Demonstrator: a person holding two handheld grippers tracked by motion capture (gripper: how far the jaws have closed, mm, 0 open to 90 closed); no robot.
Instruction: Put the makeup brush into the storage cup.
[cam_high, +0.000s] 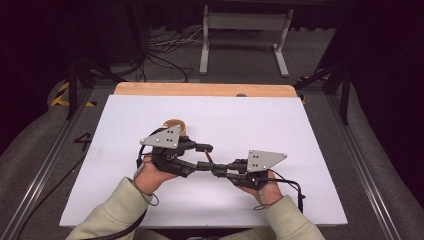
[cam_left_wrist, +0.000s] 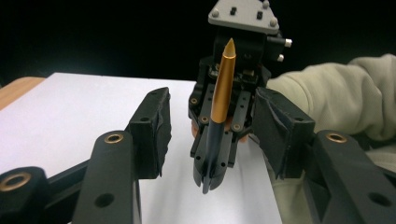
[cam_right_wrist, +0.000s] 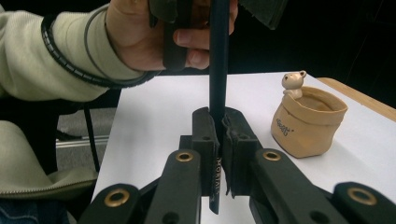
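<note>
While the left hand (cam_high: 150, 176) comes in low at the left of the high view, a small tan pot (cam_high: 175, 123) sits on the white table (cam_high: 300, 150) just above it, partly hidden by the grey plate. It looks like a little sack with a tiny bear on its rim.

Next to the right comes the left gripper (cam_high: 204, 156). Its two jaws stand apart. In the left gripper view one black jaw is at the left and one at the right, with a gap on each side of the pen (cam_left_wrist: 223, 84), so they are not touching it.

That pen is what matters. It is long and thin, dark on the lower part and shiny gold above, with a pointed gold tip. In the left gripper view it stands almost straight up in the middle of the frame, leaning a bit to the right. The left jaws sit on both sides of it, near where gold meets dark.

Farther right is the right gripper (cam_right_wrist: 220, 140). Its jaws are squeezed tight on the dark part of the pen, near the low end.

My guess is that the left jaws only need to close sideways to catch the pen.
</note>
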